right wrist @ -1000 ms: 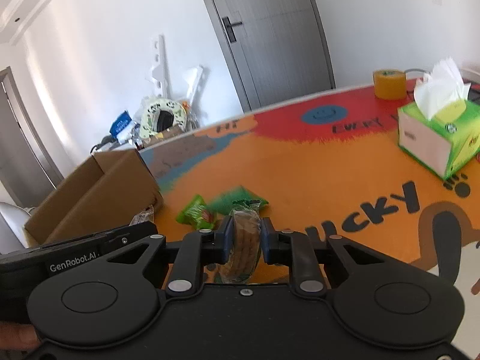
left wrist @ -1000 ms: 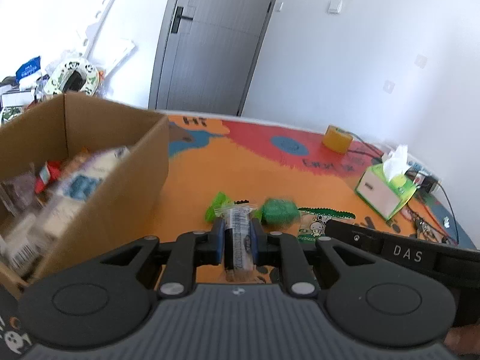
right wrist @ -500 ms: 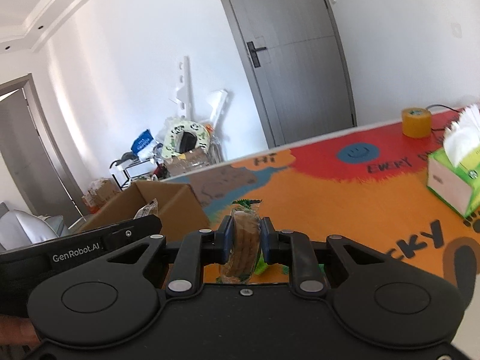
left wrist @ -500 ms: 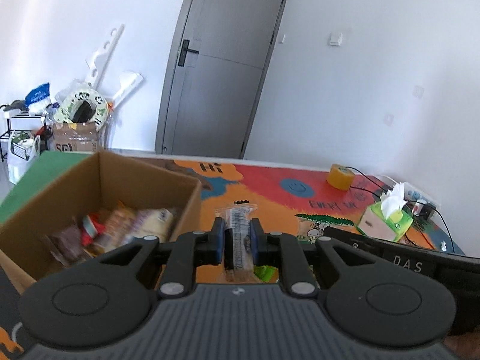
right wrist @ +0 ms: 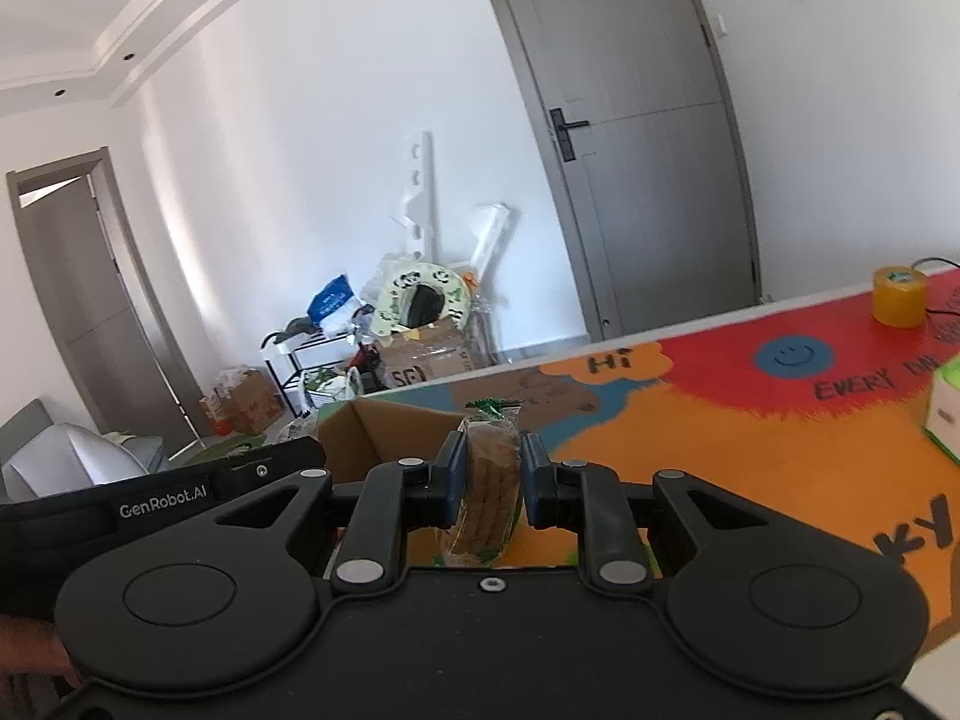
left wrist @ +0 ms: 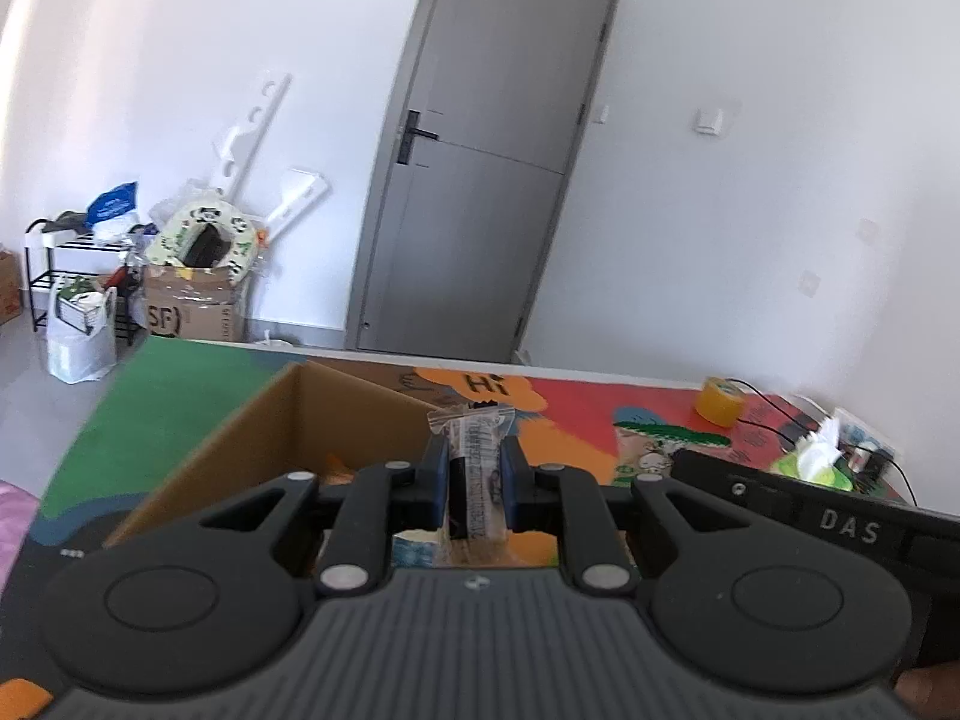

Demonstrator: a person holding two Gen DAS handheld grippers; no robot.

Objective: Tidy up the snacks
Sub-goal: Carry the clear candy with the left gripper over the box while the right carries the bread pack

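Note:
My left gripper is shut on a clear-wrapped dark snack bar and holds it above the open cardboard box. Some snack packs show inside the box, mostly hidden by my fingers. My right gripper is shut on a clear pack of brown biscuits with a green top seal, held just right of the same box. The left gripper's body shows at the left of the right wrist view.
The table has a colourful orange and red mat. A yellow tape roll and a green tissue box stand at the far right. Cluttered boxes and a shelf stand on the floor by the grey door.
Both grippers have risen and moved left toward the box with their snacks held. The green snack packs on the mat have dropped out of view.

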